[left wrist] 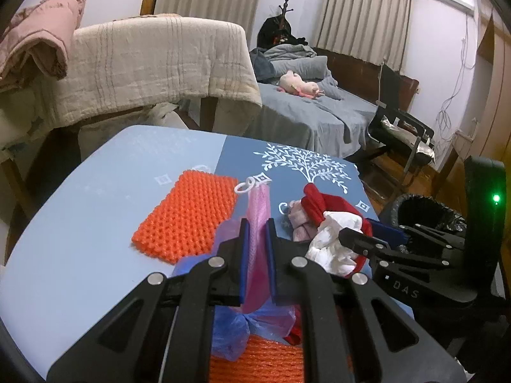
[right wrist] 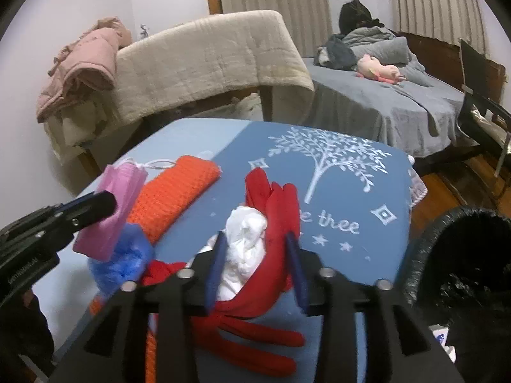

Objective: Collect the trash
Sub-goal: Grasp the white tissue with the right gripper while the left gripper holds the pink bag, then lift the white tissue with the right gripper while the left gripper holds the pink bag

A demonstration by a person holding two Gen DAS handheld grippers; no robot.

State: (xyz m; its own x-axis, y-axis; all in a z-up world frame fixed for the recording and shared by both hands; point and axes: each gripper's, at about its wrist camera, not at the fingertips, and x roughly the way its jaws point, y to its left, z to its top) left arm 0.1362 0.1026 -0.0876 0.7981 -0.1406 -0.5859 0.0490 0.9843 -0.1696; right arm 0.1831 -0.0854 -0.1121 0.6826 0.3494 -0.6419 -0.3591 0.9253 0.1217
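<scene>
Both claws are loaded but nothing from these grasps has reached the bin yet, so the job looks to be at the carrying stage. The left claw [left wrist: 257, 236] is clenched on a pink mesh bag [left wrist: 258, 220] with a white ring [left wrist: 245, 187] at its far end, lifted above the counter [left wrist: 95, 223]; a crumpled blue plastic bag [left wrist: 233, 328] hangs just under it. The right claw [right wrist: 255, 255] is clenched around a wad of white tissue [right wrist: 246, 242] wrapped in a red glove [right wrist: 274, 198], with red fingers trailing below. Left on the counter are an orange mesh pad [left wrist: 188, 217] and a small pinkish bundle [left wrist: 298, 220] beside the glove; a second orange piece [left wrist: 255, 364] shows at the bottom of the left view, and whether it is held or lying there I cannot tell. The trash bin [right wrist: 463, 255], lined with a black bag, stands on the floor just off the counter's right edge, mouth open and below counter height; what is inside is too dark to make out. The right claw has a short, unobstructed path over that edge. The left claw would have to cross the counter past the right claw, which sits between it and the bin, so the two may crowd each other. A black chair [left wrist: 405, 134] stands beyond the bin, well clear.
</scene>
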